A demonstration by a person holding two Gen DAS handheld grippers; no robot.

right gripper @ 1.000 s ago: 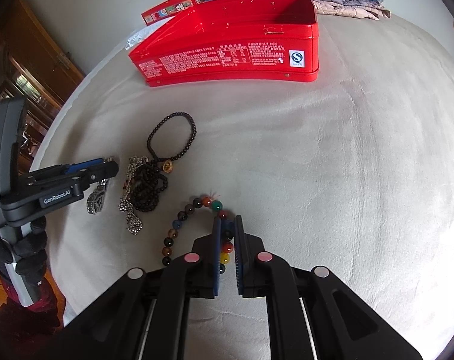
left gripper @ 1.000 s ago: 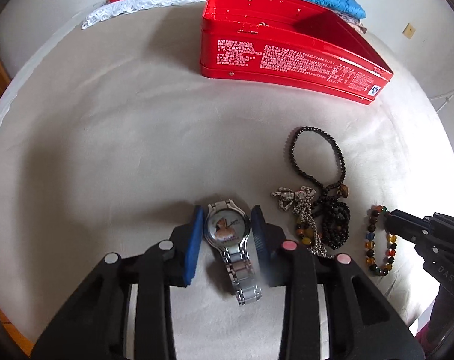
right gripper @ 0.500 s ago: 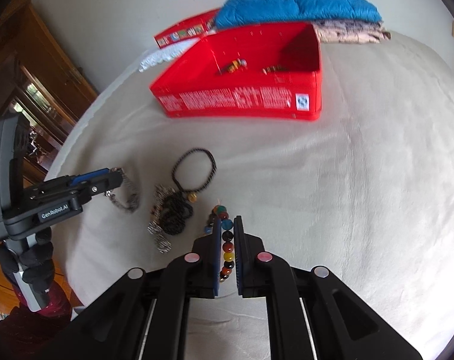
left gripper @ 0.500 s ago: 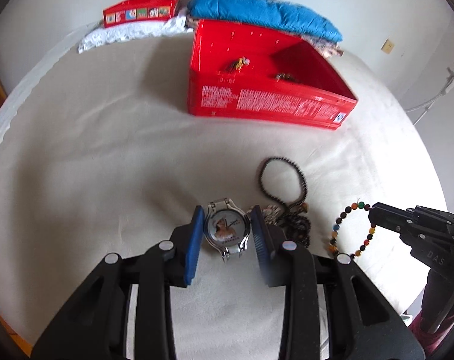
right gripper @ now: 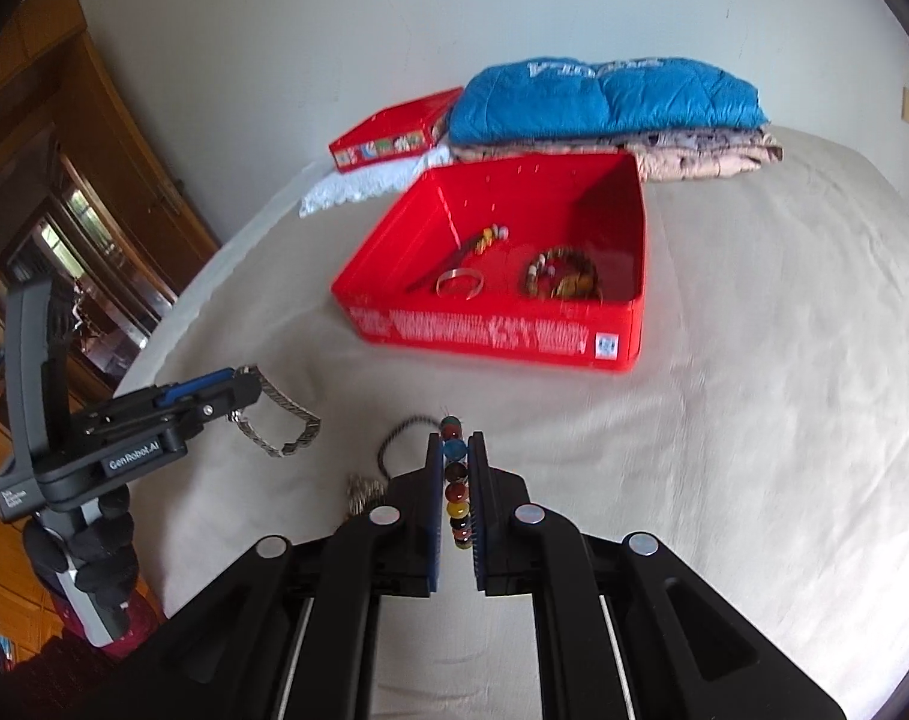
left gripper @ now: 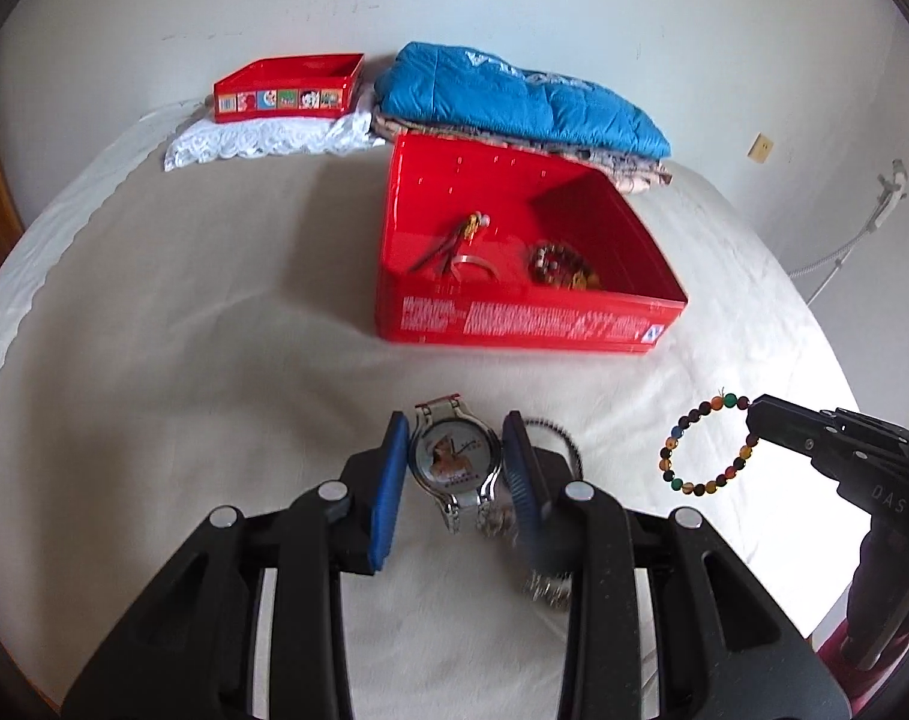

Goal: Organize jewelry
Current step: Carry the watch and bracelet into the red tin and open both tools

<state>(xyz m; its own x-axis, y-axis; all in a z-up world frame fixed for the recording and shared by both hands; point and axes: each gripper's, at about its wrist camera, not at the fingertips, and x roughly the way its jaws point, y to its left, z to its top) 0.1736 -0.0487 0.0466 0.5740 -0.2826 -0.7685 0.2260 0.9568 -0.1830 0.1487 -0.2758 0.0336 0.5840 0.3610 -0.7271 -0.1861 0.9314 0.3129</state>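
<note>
Readable txt: "GenRobot.AI" in white on side of my left hand-held gripper (right gripper: 247, 387). "DAS" embossed on body of my right hand-held gripper (left gripper: 754, 420). Red tin (right gripper: 496, 330): front wall covered w/ white print, too small to read; white square logo at its corner, illegible.

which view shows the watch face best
The left wrist view: the watch faces the camera between the left tool's pads. The right wrist view shows only its metal strap hanging from that tool.
</note>
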